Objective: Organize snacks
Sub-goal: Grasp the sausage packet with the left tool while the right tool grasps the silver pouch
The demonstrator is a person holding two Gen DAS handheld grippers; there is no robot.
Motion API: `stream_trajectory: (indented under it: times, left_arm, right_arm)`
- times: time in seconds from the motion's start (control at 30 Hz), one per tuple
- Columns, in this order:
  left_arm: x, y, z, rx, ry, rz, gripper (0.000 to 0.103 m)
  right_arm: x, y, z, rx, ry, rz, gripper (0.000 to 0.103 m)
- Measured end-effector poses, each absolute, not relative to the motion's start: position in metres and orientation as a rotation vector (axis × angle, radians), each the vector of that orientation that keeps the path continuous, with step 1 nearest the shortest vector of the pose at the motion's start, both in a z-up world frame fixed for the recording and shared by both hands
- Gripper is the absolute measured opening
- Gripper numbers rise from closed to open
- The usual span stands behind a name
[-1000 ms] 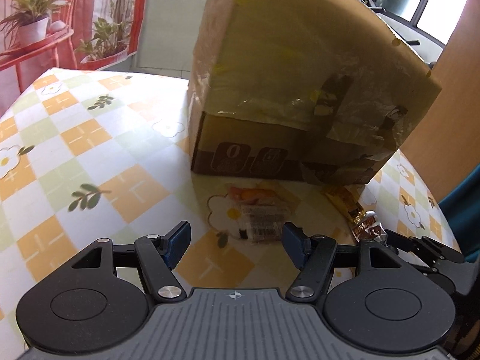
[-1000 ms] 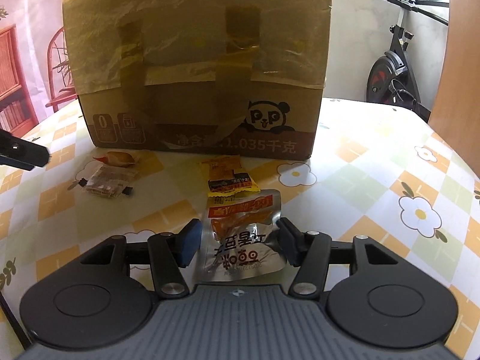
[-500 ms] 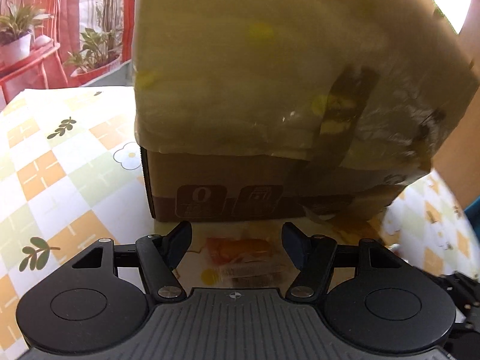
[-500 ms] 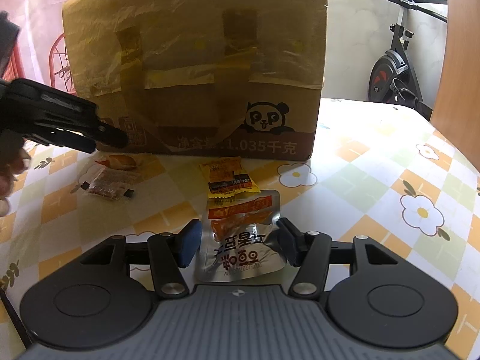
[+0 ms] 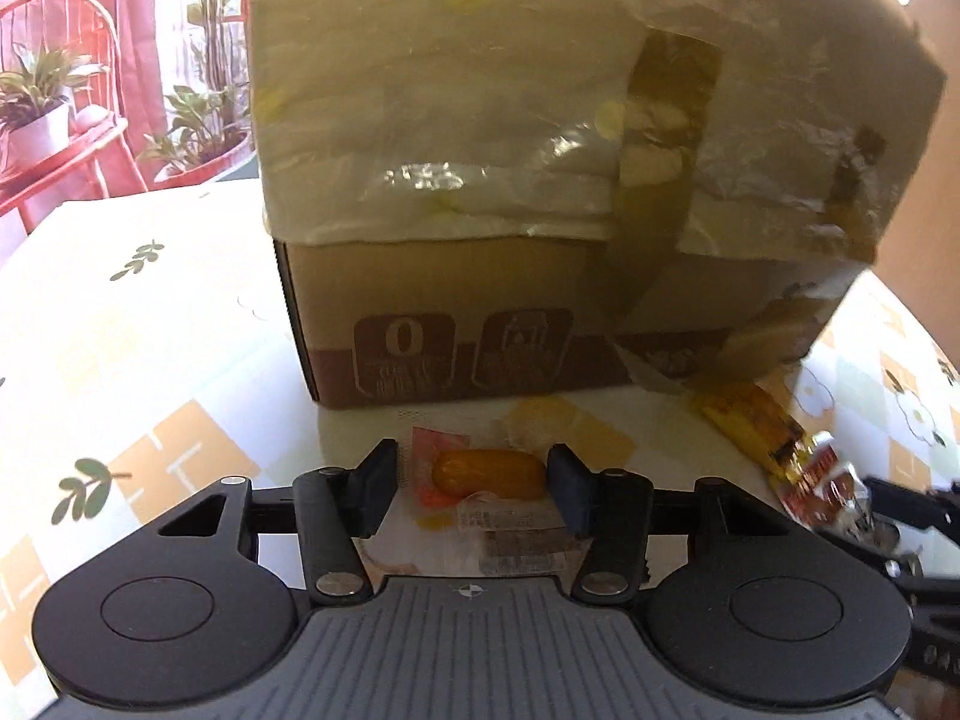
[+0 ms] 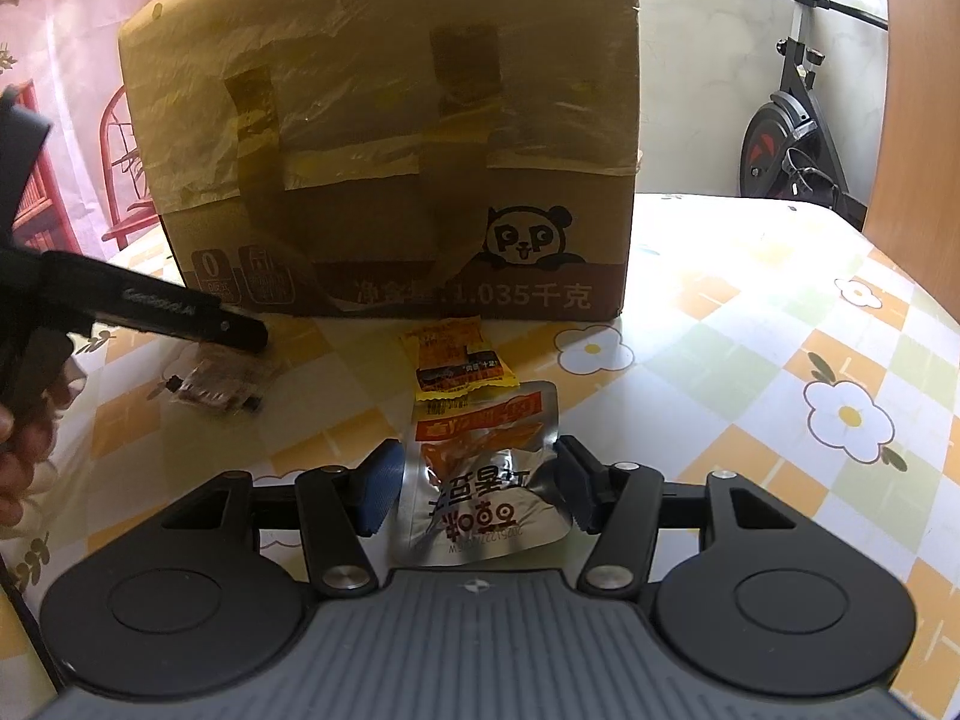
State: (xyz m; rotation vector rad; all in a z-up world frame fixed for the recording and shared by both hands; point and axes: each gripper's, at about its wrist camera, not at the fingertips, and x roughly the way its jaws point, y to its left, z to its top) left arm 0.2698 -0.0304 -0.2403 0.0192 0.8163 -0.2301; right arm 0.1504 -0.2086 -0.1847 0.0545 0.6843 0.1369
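Snacks are lying loose on the tablecloth in front of the taped cardboard box, and you are working them one per hand.

Through the left wrist camera, your left gripper is closing its jaws around a clear-wrapped snack with an orange piece inside. The right pad looks to be touching the wrapper's end while the left pad is standing just clear, so nothing is clamped yet. You are coming in low and angled down, probably because the packet is lying flat and thin. The box wall is standing just beyond the fingertips, so you are getting little room forward; the open room is lying back toward you and off to the left. The yellow packet is lying to the right, near the box corner.

Through the right wrist camera, your right gripper is straddling the silver foil pouch, jaws apart, pads just beside its edges; whether they are pressing on it I cannot tell. The yellow packet is overlapping the pouch's far end, so lifting may drag it. To the right, open tablecloth is giving you plenty of room; to the left, your other gripper is crowding the space.
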Motion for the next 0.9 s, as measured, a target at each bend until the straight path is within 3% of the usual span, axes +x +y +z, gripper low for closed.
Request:
stream_trajectory:
  times: [0.57,0.9]
  left_arm:
    - [0.226,-0.016,-0.213,-0.019,0.767,-0.272,0.056]
    - [0.215,-0.023,-0.219,-0.020,0.794,-0.302,0.056]
  right_arm:
    - [0.150,-0.213,-0.184,0.086,0.680,0.144,0.058]
    - [0.142,-0.215,-0.181,0.108,0.644,0.142,0.049]
